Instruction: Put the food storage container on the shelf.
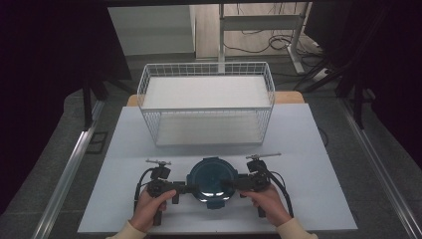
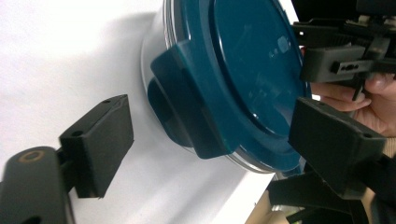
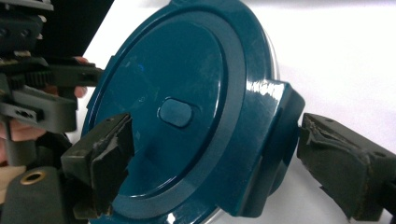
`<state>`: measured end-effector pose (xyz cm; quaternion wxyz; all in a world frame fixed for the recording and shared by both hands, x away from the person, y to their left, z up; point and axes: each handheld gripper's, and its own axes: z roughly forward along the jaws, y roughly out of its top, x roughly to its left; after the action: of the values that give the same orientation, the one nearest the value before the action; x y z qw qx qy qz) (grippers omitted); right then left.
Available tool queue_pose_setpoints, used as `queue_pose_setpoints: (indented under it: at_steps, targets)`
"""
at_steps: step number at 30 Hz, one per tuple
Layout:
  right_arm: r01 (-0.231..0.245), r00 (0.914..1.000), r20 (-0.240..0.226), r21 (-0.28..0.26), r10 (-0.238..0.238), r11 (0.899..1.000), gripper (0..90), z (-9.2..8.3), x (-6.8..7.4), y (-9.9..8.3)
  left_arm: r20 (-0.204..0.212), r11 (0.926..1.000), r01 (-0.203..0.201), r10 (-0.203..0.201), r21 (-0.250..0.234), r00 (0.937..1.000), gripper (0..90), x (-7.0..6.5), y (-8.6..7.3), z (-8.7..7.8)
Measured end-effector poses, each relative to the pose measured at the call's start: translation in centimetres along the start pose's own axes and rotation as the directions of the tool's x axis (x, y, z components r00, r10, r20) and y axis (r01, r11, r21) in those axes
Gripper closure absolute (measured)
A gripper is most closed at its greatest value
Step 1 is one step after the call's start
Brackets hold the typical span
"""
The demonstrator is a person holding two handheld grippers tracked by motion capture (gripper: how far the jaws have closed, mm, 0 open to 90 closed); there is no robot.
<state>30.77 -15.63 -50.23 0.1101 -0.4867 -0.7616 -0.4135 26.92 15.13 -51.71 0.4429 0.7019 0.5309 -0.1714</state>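
A round clear container with a dark teal lid (image 1: 211, 179) sits near the front edge of the white table (image 1: 308, 164). The lid (image 2: 252, 60) has a locking flap (image 2: 187, 102) on its side, and my left gripper (image 2: 217, 140) stands open with its jaws on either side of that flap, not pressing it. On the opposite side, my right gripper (image 3: 219, 154) is open around the other flap (image 3: 275, 140): one jaw lies over the lid top, the other stands off with a gap. From above, the left gripper (image 1: 191, 189) and right gripper (image 1: 226, 185) flank the container.
A white wire basket (image 1: 206, 102) with two shelves stands at the back of the table, well behind the container. Both hands rest close to the table's front edge. Dark floor and rails border the table on both sides.
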Motion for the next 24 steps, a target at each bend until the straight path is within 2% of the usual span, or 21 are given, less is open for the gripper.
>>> queue_pose_setpoints:
  at_steps: [3, 5, 6, 9, 11, 13, 17, 18, 19, 24]
  targets:
    - [-0.023, 0.9997, -0.008, 0.011, 0.023, 1.000, 12.7, 0.3, -0.1, -0.1, 0.016, 0.9999, -0.009, 0.009, 0.012, 0.9998, 19.0, -0.3, -0.1, 0.4]
    - [-0.047, 0.9982, -0.036, 0.022, 0.048, 0.999, 15.7, 0.5, -0.1, -0.2, -0.017, 0.9997, -0.016, 0.017, 0.016, 0.9997, 21.4, -0.6, -0.2, 0.5]
    - [-0.053, 0.9979, -0.035, 0.028, 0.054, 0.998, 15.5, 0.5, -0.1, -0.3, -0.018, 0.9999, -0.009, 0.009, 0.014, 0.9998, 24.7, -0.6, -0.2, 0.6]
    - [-0.079, 0.9957, -0.045, 0.039, 0.081, 0.996, 18.0, 0.5, -0.2, -0.2, -0.014, 0.9999, 0.005, -0.005, 0.014, 0.9999, 26.5, -0.5, -0.2, 0.5]
    - [-0.123, 0.9895, -0.072, 0.037, 0.125, 0.992, 23.5, 0.1, -0.8, -0.2, -0.012, 0.9998, 0.016, -0.015, 0.010, 0.9998, 27.1, -0.5, -0.3, 0.5]
    - [-0.138, 0.9862, -0.087, 0.033, 0.141, 0.990, 26.5, -0.1, -1.0, -0.2, -0.012, 0.9998, 0.017, -0.017, 0.005, 0.9998, 28.4, -0.6, -0.3, 0.4]
    - [-0.137, 0.9858, -0.095, 0.015, 0.138, 0.990, 30.0, -0.6, -1.0, -0.5, -0.015, 0.9999, 0.010, -0.010, -0.012, 0.9998, 32.7, -1.0, -0.5, 0.1]
    - [-0.116, 0.9893, -0.089, 0.000, 0.116, 0.993, 30.9, -0.9, -0.8, -0.7, -0.020, 0.9998, -0.003, 0.003, -0.019, 0.9998, 33.3, -1.2, -0.6, -0.1]
    - [-0.116, 0.9893, -0.089, 0.000, 0.116, 0.993, 30.9, -0.9, -0.8, -0.7, -0.020, 0.9998, -0.003, 0.003, -0.019, 0.9998, 34.0, -1.2, -0.6, -0.1]
    - [-0.112, 0.9893, -0.101, -0.060, 0.106, 0.992, 35.8, -1.6, -0.4, -1.5, -0.024, 0.9987, -0.030, 0.029, -0.041, 0.9993, 39.0, -1.5, -0.8, -0.6]
